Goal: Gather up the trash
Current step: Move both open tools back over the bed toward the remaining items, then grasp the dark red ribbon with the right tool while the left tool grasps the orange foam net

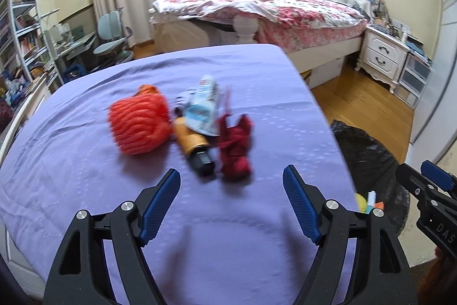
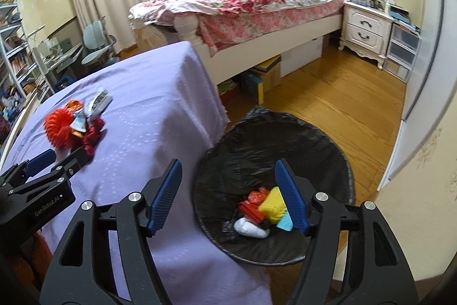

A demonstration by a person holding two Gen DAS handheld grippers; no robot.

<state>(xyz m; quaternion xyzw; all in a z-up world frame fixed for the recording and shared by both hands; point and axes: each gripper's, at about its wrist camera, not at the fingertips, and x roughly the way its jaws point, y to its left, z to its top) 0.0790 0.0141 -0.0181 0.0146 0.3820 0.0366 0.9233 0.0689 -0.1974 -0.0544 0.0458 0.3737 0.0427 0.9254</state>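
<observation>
With both tools gaping empty, the left tool (image 1: 231, 179) faces the trash pile (image 1: 182, 122) mid-frame on the bench (image 1: 71, 176), bottle's long axis toward it; right tool (image 2: 228, 170) over the bin (image 2: 328, 150)

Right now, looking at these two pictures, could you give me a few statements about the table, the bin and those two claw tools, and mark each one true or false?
1. The bin is lined with a black bag. True.
2. The bin holds nothing. False: a yellow sponge, red scraps and a white wad lie in it.
3. The left gripper clamps the orange net. False: its jaws stand open with nothing between them, and the net lies on the purple cloth.
4. The right gripper hangs open over the bin. True.
5. Trash remains on the table. True: the net, a dark red rag and wrappers.
</observation>
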